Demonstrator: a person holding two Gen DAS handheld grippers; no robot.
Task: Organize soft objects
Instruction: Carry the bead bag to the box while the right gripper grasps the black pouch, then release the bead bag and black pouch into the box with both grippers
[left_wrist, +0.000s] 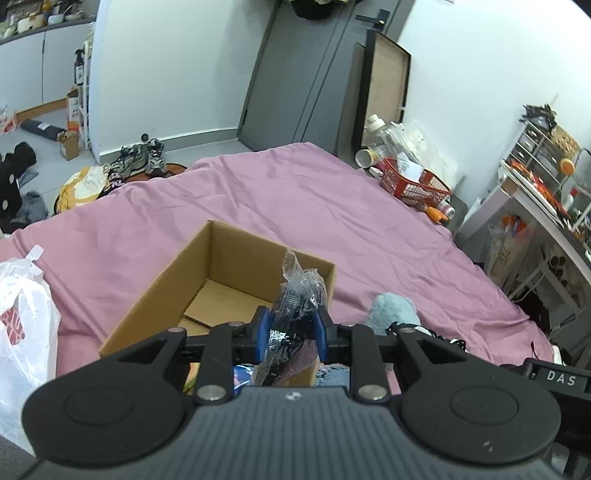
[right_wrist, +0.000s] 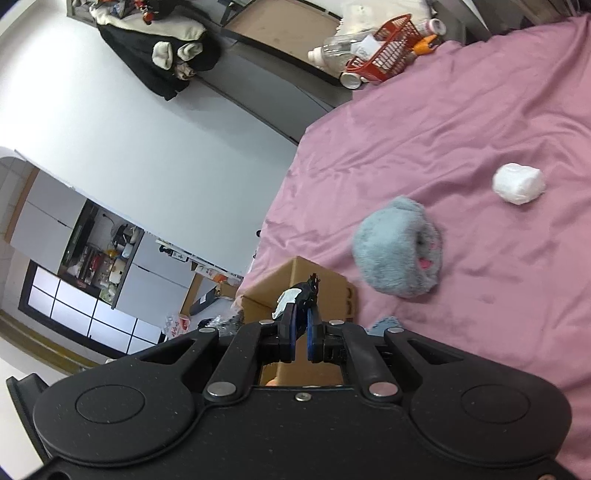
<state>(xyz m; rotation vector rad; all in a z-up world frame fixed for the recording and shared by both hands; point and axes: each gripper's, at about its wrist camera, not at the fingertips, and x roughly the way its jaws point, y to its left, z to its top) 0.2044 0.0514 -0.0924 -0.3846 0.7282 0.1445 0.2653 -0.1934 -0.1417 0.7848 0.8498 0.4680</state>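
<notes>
Place: a lived-in home, a bedroom open to a kitchen area.
Bed: a pink sheet (left_wrist: 314, 206) spreads ahead of the left hand-held gripper (left_wrist: 291, 332).
Door: grey door (left_wrist: 295, 74) beyond the bed's far edge.
Floor: sneakers (left_wrist: 147, 157) and scattered clothes, far left.
Storage: cluttered wire rack (left_wrist: 546, 173), far right.
Kitchen: white cabinets (right_wrist: 51, 218) and crowded shelf (right_wrist: 99, 266), left of the right hand-held gripper (right_wrist: 301, 325).

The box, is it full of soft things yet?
Not yet. The cardboard box looks nearly empty. The left gripper holds a plastic-wrapped dark item over it; the right gripper pinches something dark. The grey plush and white bundle wait on the bed.
</notes>
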